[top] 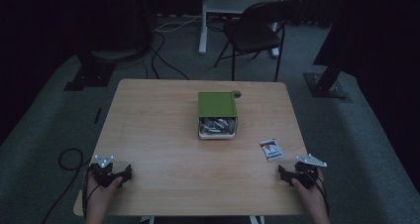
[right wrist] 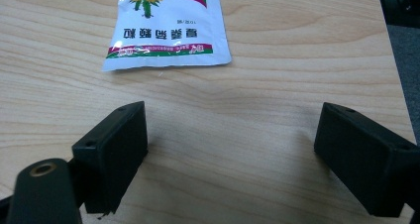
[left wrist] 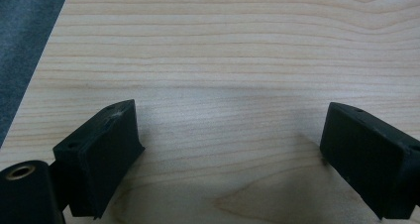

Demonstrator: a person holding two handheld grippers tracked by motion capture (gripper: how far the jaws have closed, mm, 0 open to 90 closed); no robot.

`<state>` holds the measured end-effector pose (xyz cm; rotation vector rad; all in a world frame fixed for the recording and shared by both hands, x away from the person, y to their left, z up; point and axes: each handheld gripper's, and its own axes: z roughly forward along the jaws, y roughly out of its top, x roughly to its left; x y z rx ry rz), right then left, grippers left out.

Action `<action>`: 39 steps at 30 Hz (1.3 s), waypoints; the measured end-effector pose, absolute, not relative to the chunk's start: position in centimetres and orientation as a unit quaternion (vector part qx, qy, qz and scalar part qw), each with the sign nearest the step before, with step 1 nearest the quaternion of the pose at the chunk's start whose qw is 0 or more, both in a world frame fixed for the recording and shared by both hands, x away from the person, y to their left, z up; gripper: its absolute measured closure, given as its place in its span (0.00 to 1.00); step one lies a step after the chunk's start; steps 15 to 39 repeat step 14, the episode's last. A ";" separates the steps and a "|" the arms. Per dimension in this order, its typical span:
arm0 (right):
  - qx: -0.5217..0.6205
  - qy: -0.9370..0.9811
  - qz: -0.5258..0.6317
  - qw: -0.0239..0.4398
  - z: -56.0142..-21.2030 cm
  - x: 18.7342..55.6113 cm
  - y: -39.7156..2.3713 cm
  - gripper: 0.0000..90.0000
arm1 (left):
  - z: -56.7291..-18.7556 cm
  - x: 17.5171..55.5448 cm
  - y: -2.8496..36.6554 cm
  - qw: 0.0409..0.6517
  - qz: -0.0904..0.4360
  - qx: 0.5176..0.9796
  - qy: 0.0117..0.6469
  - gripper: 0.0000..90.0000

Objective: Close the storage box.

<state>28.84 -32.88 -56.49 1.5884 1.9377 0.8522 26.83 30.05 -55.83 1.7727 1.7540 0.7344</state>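
A green box (top: 217,105) lies at the middle of the wooden table (top: 163,144), its near end open over a white tray (top: 218,134) of several silvery packets. A small white sachet (top: 271,149) with red and green print lies near the right edge; in the right gripper view the sachet (right wrist: 166,28) sits just ahead of the jaws. My left gripper (top: 110,173) rests at the near left corner, open over bare wood (left wrist: 228,135). My right gripper (top: 297,173) rests at the near right corner, open (right wrist: 230,154), with nothing between its jaws.
A small dark round object (top: 237,93) sits by the box's far right corner. Beyond the table stand a black folding chair (top: 255,30) and a white desk leg (top: 202,21). Cables (top: 163,60) run over the grey carpet, and one (top: 67,159) loops left of the table.
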 end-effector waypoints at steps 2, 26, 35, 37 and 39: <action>0.582 0.710 0.312 0.245 -56.5 28.8 -32.9 0.14 | -55.8 26.9 30.0 0.267 0.272 0.657 0.651 0.10; 0.582 0.710 0.312 0.245 -56.5 28.8 -32.9 0.14 | -55.9 27.1 29.9 0.264 0.265 0.665 0.646 0.03; 0.582 0.710 0.312 0.245 -56.5 28.8 -32.9 0.14 | -55.9 27.1 29.9 0.264 0.265 0.665 0.646 0.03; 0.582 0.710 0.312 0.245 -56.5 28.8 -32.9 0.14 | -55.9 27.1 29.9 0.264 0.265 0.665 0.646 0.03; 0.582 0.710 0.312 0.245 -56.5 28.8 -32.9 0.14 | -55.9 27.1 29.9 0.264 0.265 0.665 0.646 0.03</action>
